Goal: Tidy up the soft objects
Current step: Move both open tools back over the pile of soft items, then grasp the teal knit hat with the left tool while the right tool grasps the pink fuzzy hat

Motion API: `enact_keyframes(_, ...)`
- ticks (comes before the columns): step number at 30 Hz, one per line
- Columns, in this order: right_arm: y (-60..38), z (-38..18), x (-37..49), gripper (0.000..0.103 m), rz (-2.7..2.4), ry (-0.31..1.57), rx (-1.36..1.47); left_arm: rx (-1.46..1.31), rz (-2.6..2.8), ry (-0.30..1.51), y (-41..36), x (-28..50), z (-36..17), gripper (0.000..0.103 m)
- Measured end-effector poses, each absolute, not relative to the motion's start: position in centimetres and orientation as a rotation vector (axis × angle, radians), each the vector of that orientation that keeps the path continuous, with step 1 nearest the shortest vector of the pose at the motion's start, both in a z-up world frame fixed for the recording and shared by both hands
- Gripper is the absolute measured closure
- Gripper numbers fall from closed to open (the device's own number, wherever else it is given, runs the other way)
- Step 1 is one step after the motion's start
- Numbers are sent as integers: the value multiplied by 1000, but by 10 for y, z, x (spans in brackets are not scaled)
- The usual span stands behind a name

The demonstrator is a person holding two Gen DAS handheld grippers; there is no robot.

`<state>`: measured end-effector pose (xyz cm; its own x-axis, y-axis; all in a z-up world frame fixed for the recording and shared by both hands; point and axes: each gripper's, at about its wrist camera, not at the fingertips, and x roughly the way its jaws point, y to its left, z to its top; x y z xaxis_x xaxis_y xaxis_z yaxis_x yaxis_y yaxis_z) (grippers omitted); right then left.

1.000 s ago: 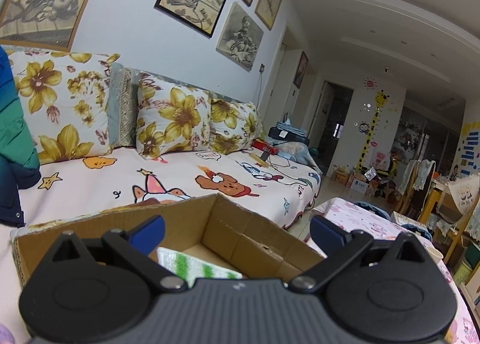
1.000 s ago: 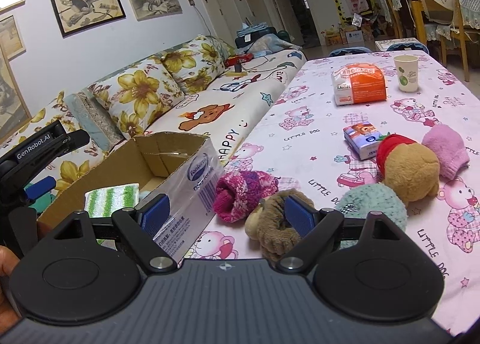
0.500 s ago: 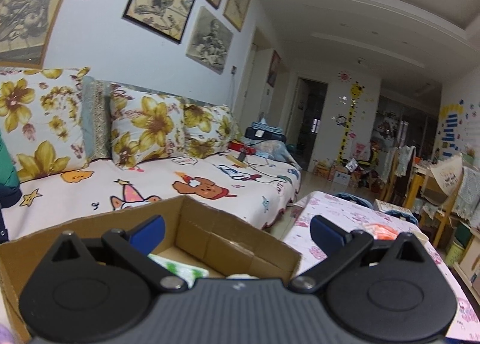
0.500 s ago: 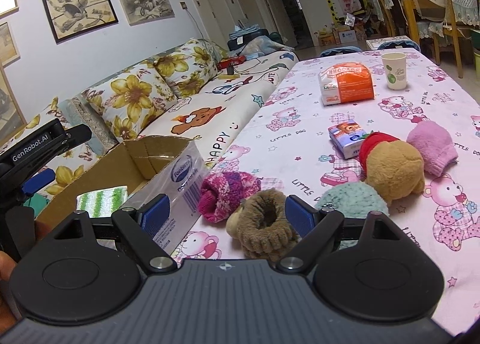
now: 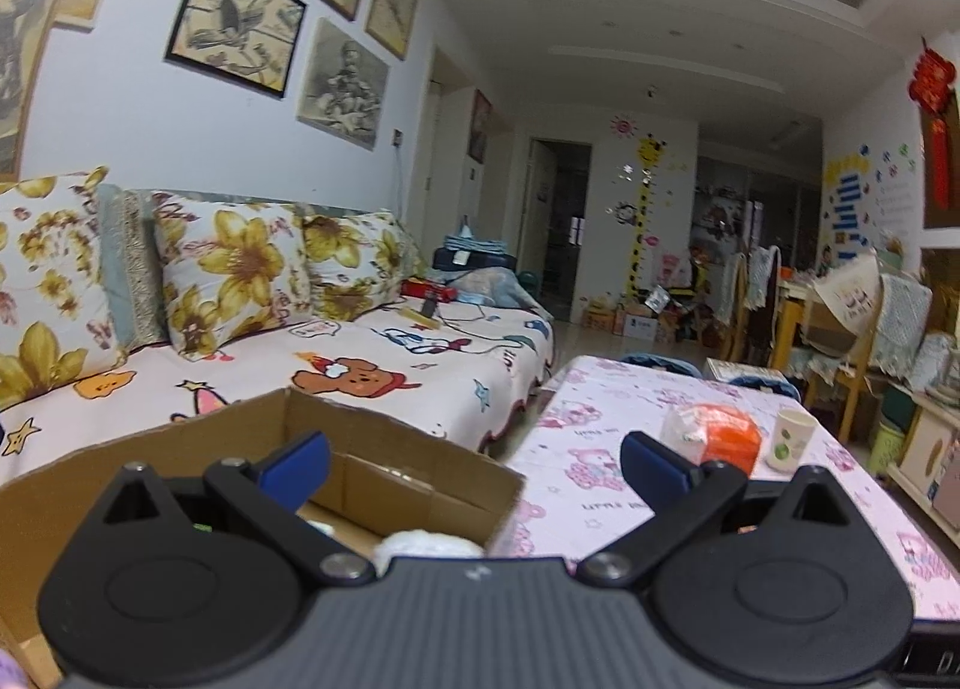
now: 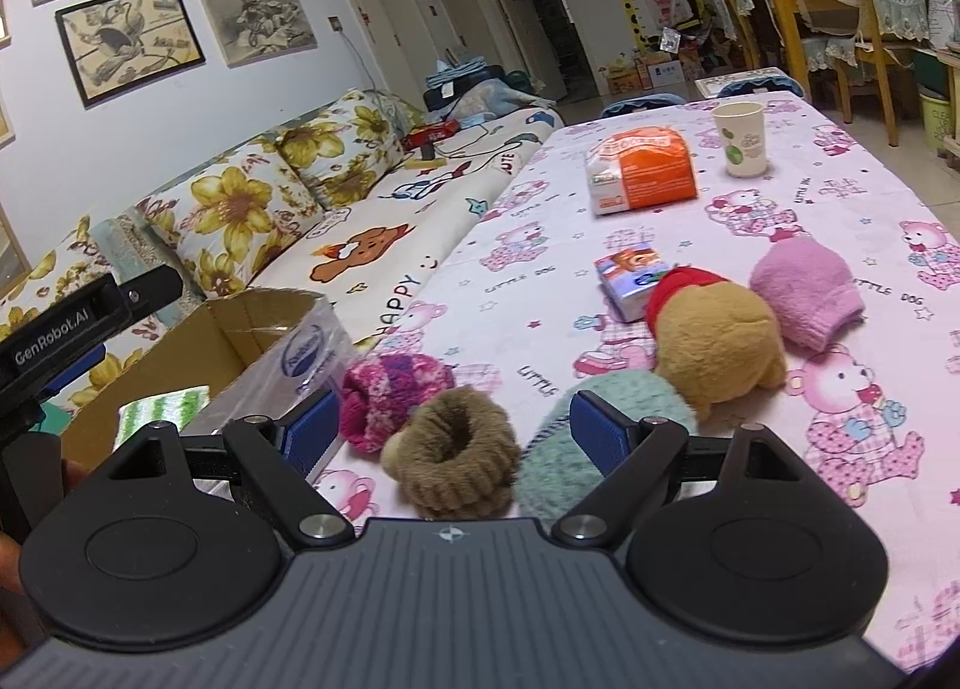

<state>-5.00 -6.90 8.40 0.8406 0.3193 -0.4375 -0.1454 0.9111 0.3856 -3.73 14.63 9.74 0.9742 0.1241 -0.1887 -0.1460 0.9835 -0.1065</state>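
Soft things lie on the pink bear-print table [image 6: 600,197]: a brown knitted roll [image 6: 456,464], a magenta knitted one [image 6: 390,395], a pale teal one [image 6: 564,449], a tan plush with a red part [image 6: 714,338] and a pink mitten-like piece [image 6: 804,293]. My right gripper [image 6: 456,434] is open and empty, with the brown roll between its fingers. My left gripper [image 5: 474,464] is open and empty above the open cardboard box [image 5: 396,479]. The box [image 6: 252,329] holds a green-striped cloth [image 6: 162,413] and something white [image 5: 429,548].
An orange tissue pack [image 6: 645,170], a paper cup [image 6: 739,140] and a small carton [image 6: 630,278] stand farther back on the table. A sofa with flowered cushions [image 5: 228,275] runs along the left. Chairs [image 6: 864,17] stand at the far right.
My left gripper has swung to the right, so the table and tissue pack came into its view. My right gripper has moved forward, closer to the brown roll.
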Motion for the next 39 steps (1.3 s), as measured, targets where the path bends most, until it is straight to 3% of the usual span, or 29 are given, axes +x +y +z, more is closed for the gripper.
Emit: enact_keyframes(39,-160,57,-16,0,-77,479,394,236,-304,355,7,-16,42,1)
